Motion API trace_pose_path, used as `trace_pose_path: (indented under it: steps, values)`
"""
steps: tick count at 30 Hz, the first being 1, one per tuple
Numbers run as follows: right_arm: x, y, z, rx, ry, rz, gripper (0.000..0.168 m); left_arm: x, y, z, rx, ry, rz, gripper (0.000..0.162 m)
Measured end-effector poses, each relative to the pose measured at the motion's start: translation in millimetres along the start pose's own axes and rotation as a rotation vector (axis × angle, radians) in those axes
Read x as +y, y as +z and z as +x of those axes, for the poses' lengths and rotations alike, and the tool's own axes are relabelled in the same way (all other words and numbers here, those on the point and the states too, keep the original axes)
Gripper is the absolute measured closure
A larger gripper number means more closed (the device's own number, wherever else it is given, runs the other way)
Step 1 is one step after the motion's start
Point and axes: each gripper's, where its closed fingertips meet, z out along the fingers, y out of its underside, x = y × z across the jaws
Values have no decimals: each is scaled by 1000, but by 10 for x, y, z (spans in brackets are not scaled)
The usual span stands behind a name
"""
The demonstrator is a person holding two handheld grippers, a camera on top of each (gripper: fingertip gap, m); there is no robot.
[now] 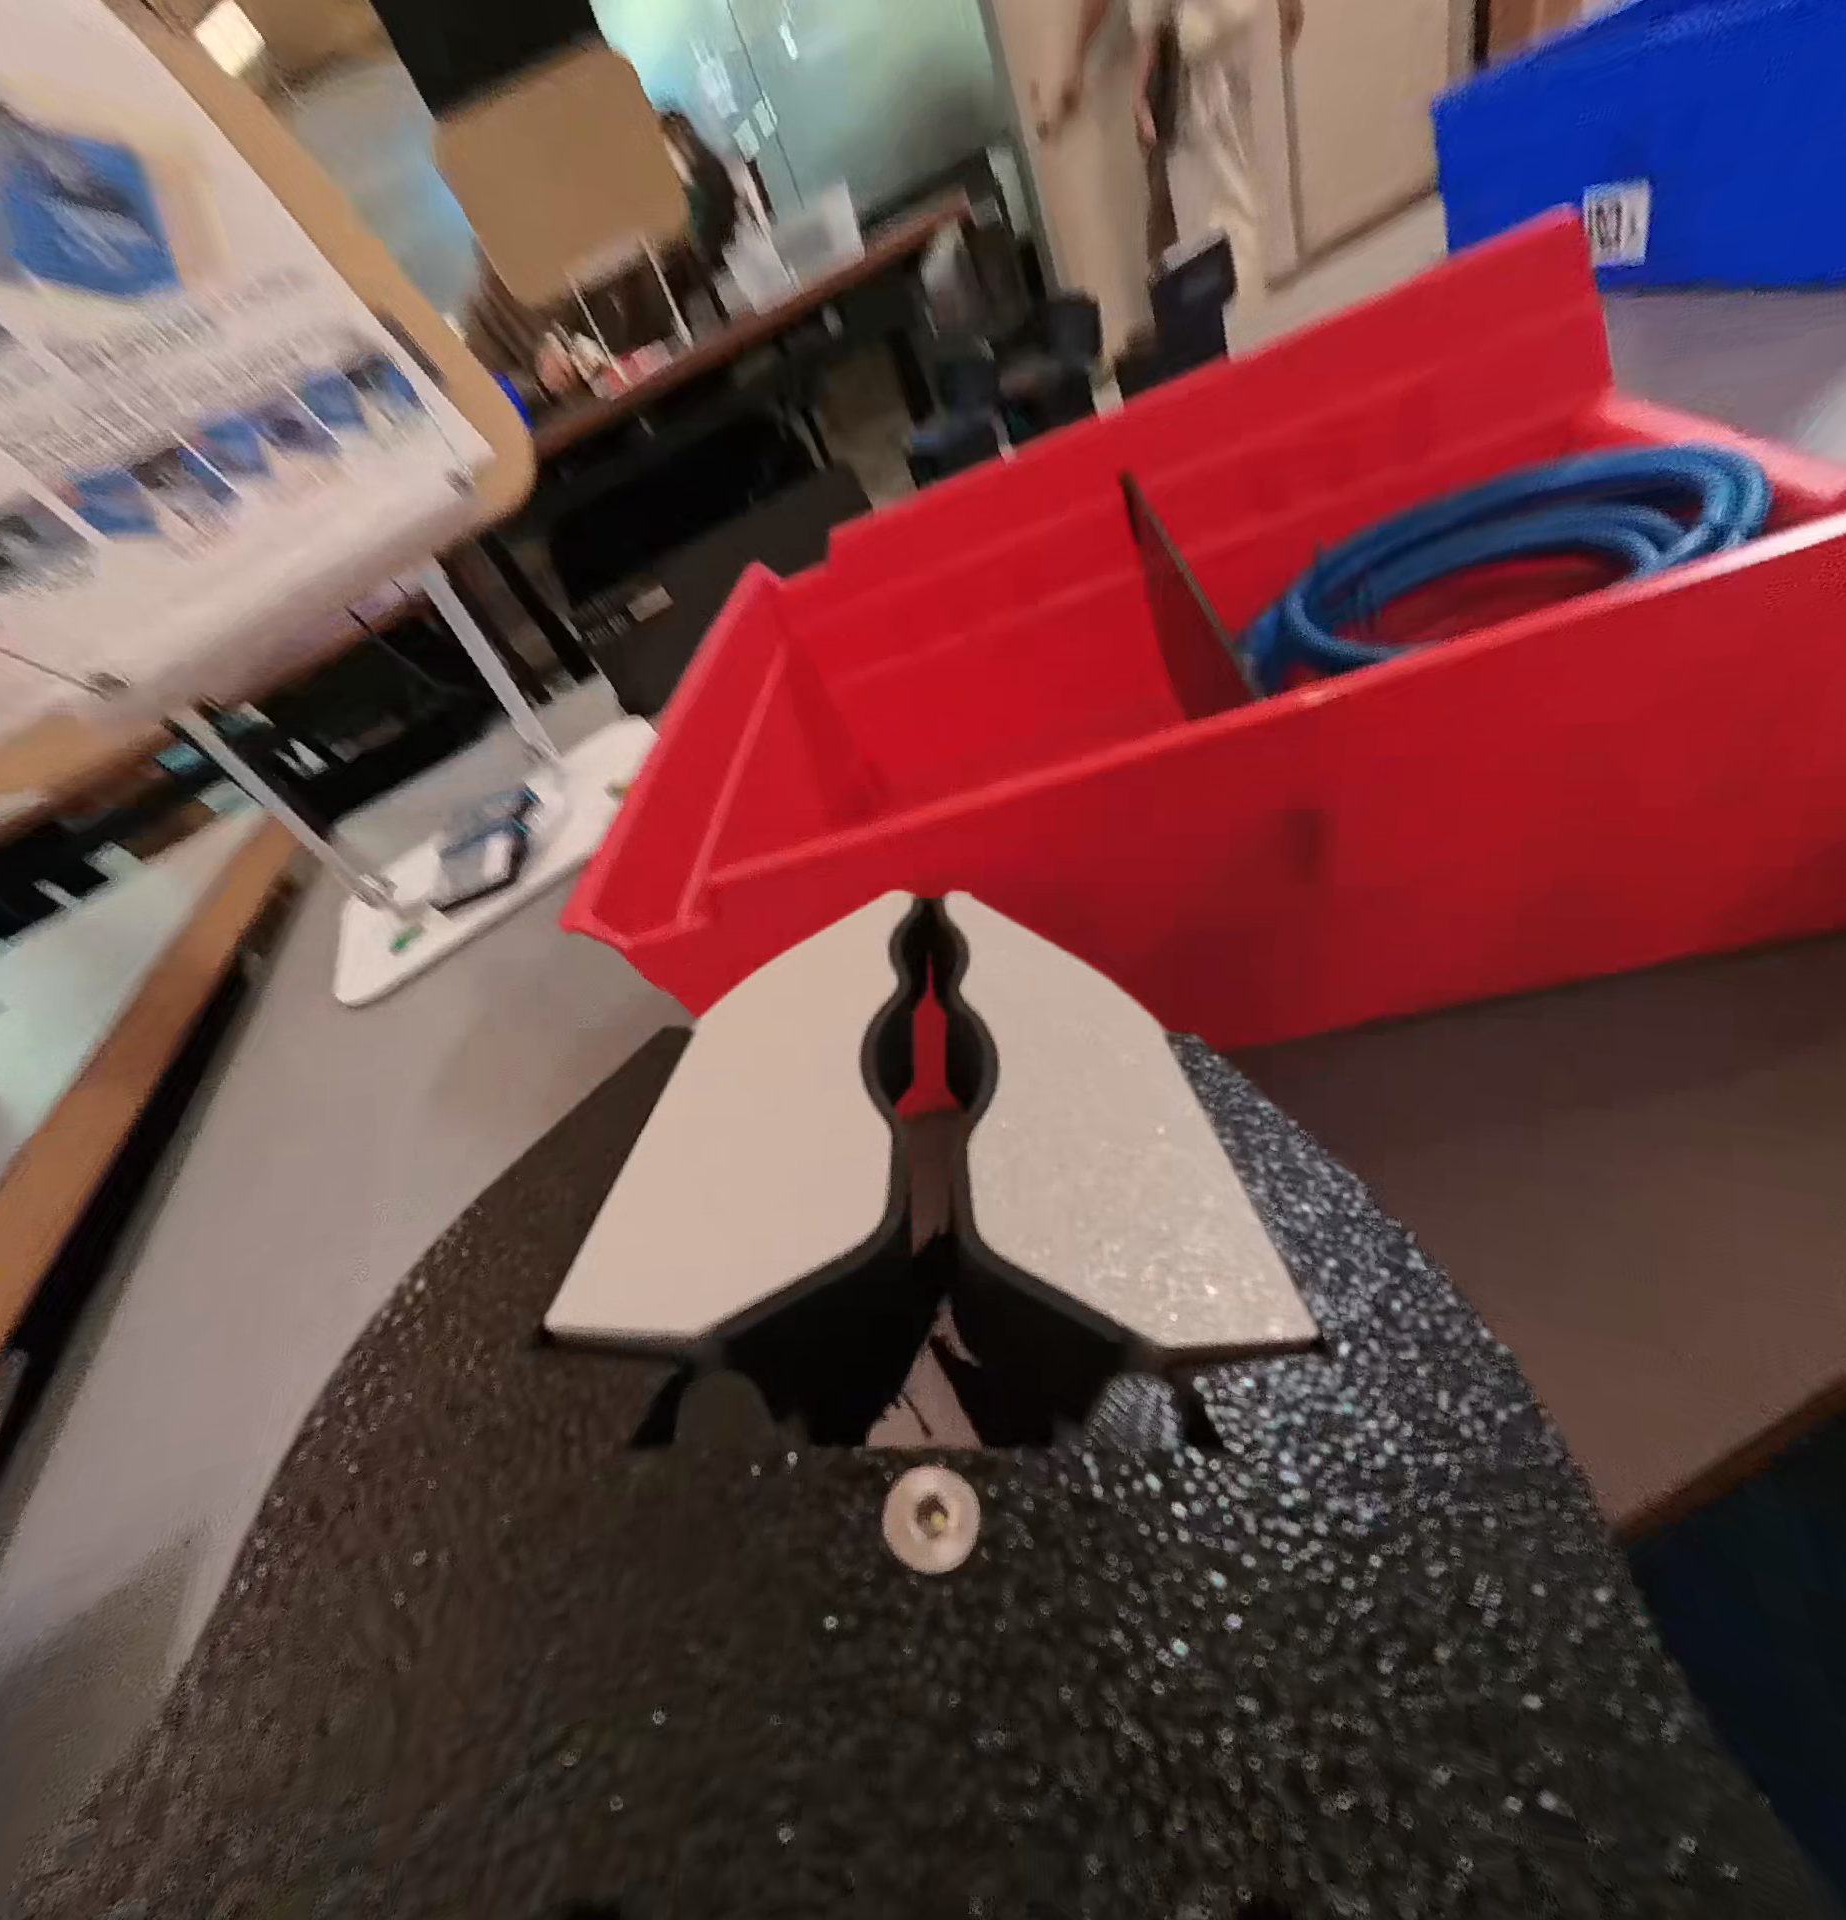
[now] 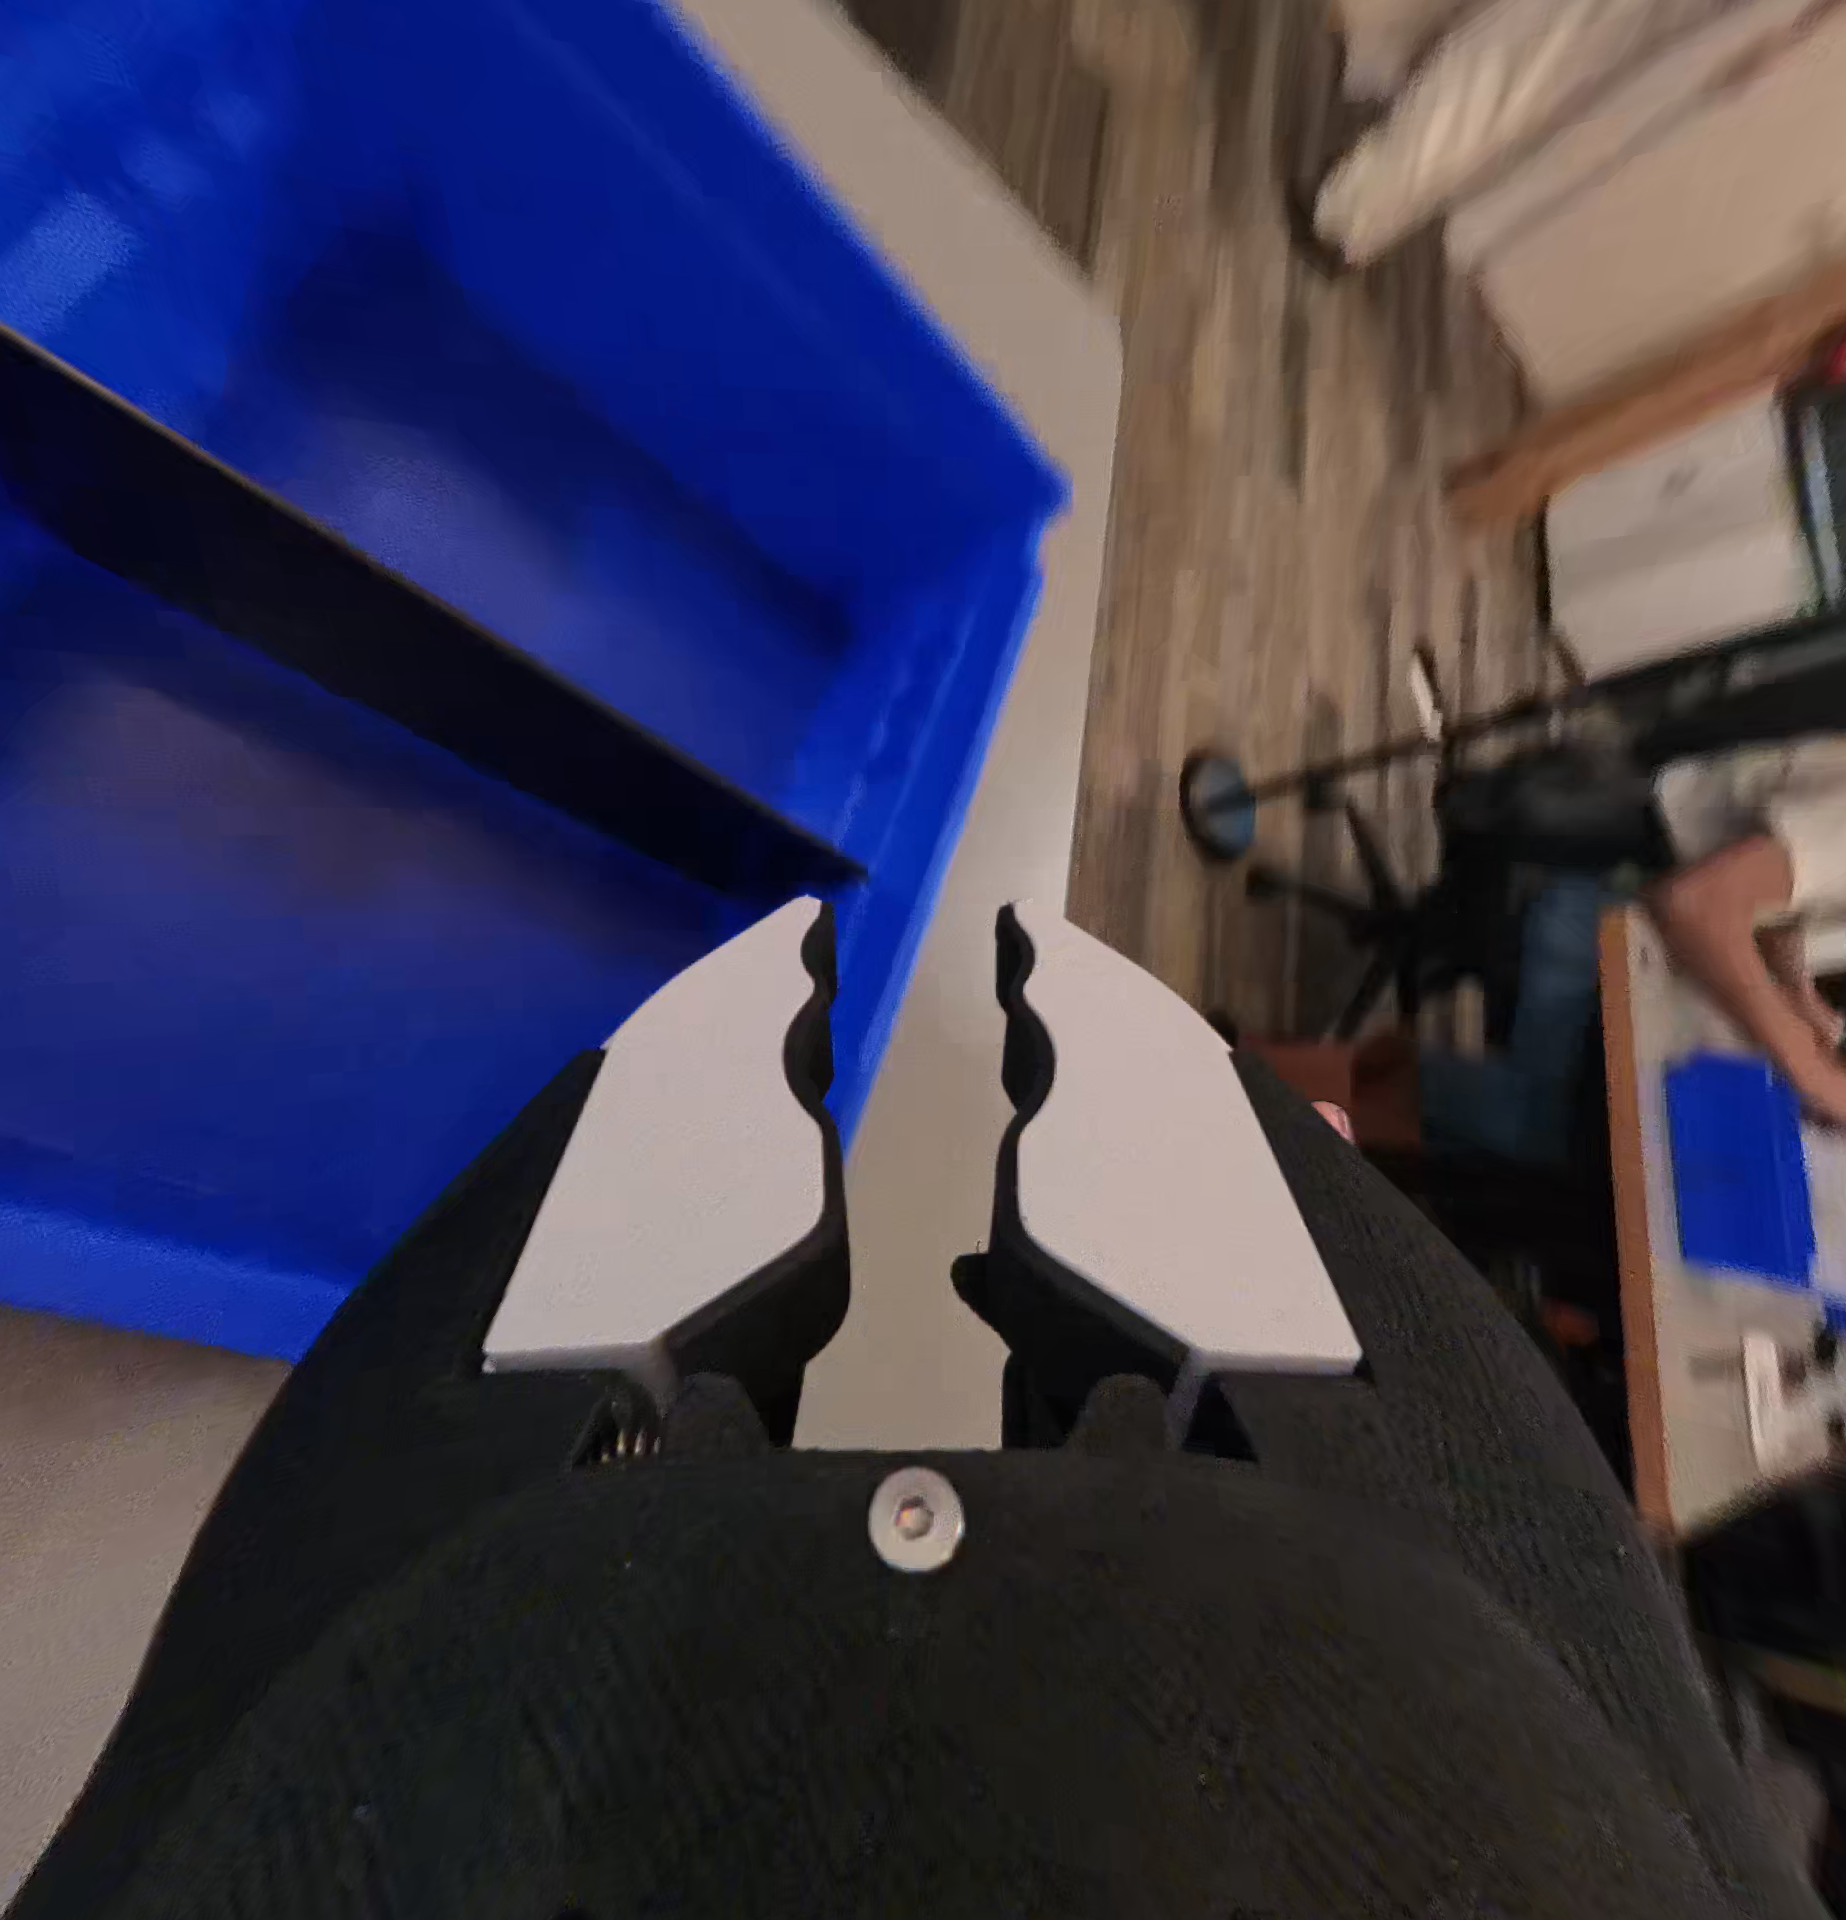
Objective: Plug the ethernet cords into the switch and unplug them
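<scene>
My left gripper (image 1: 929,916) is shut with nothing between its pads. It hovers over a dark table (image 1: 1521,1195), just in front of the near wall of a red bin (image 1: 1314,852). A black divider (image 1: 1179,603) splits the red bin, and a coiled blue cable (image 1: 1521,551) lies in the far compartment. My right gripper (image 2: 914,916) is open and holds nothing. It is at the right-hand rim of a blue bin (image 2: 483,364) with a black divider (image 2: 379,623). The rim edge shows between the fingers, close to the left finger (image 2: 711,1091); the pads do not press on it.
A blue bin (image 1: 1677,135) stands behind the red one. A printed sign on a clear stand (image 1: 171,364) with a white base (image 1: 462,862) is at the left. The pale table edge (image 2: 1064,520) drops to wood flooring (image 2: 1262,416). A person (image 2: 1750,935) is at the far right.
</scene>
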Motion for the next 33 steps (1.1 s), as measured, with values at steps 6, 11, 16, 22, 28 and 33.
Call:
trace_pose_path:
  steps: [6,11,16,22,28,33]
  values:
    - [-998,-887,-1252,-366,-164,423,140,230,188,149,119,-79,-201,162]
    - [-1205,-1600,-2700,-804,-407,618,137,120,466,74,68,146,-306,162]
    - [-1233,-1774,-3471,-1099,-331,490,125,64,883,74,59,391,-399,162]
    - [-1184,-1622,-3671,-1114,-254,216,123,-82,1341,280,78,499,-385,161]
    - [-1201,-1170,-3222,-809,-307,146,150,-260,1842,457,121,659,-423,162]
    - [-1190,-831,-2808,-567,-363,127,152,-455,2504,580,127,787,-365,162]
